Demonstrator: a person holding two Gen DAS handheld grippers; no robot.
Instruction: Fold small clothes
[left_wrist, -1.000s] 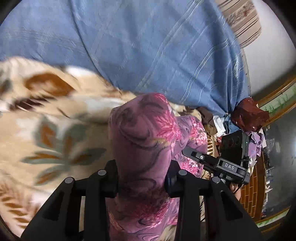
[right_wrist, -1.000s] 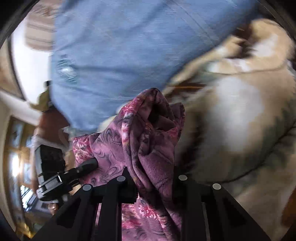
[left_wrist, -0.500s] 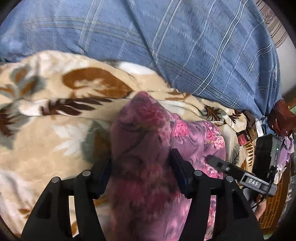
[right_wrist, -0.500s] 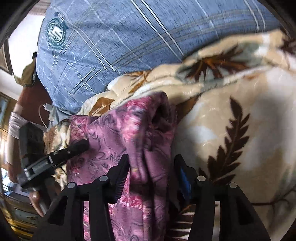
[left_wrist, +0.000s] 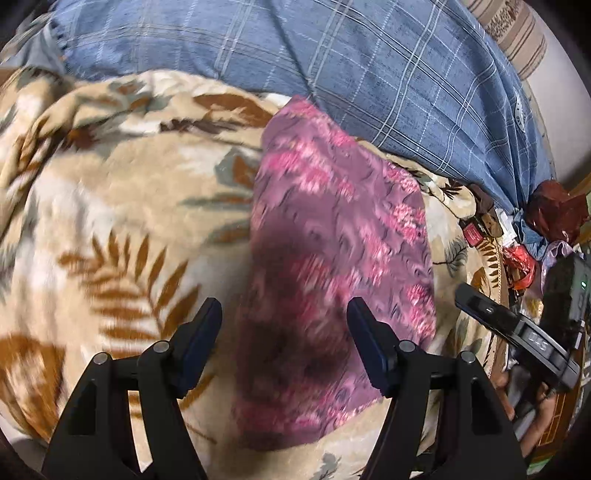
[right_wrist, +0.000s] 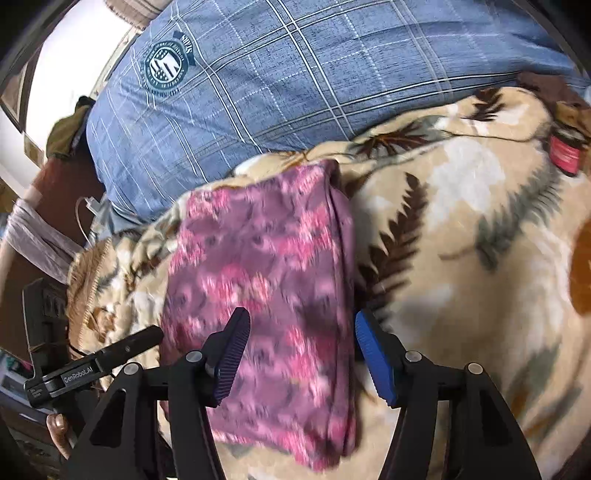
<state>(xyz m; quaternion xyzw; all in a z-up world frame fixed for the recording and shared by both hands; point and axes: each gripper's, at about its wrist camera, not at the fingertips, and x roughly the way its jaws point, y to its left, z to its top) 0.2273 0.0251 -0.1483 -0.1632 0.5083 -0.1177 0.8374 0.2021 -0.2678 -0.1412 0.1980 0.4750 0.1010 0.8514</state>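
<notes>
A purple garment with pink flowers lies folded flat on a beige leaf-print blanket. My left gripper is open and empty, its jaws apart above the garment's near left part. The other gripper's finger shows at the right edge of the left wrist view. In the right wrist view the same garment lies on the blanket. My right gripper is open and empty above the garment's near right edge. The left gripper's finger shows at the lower left.
A large blue plaid pillow lies behind the garment, with a round crest in the right wrist view. Cluttered items and a dark red bag sit at the bed's right edge. A red tag lies on the blanket.
Both grippers have opened and let go of the garment. It now lies flat on the blanket, and both grippers have drawn back a little from it.
</notes>
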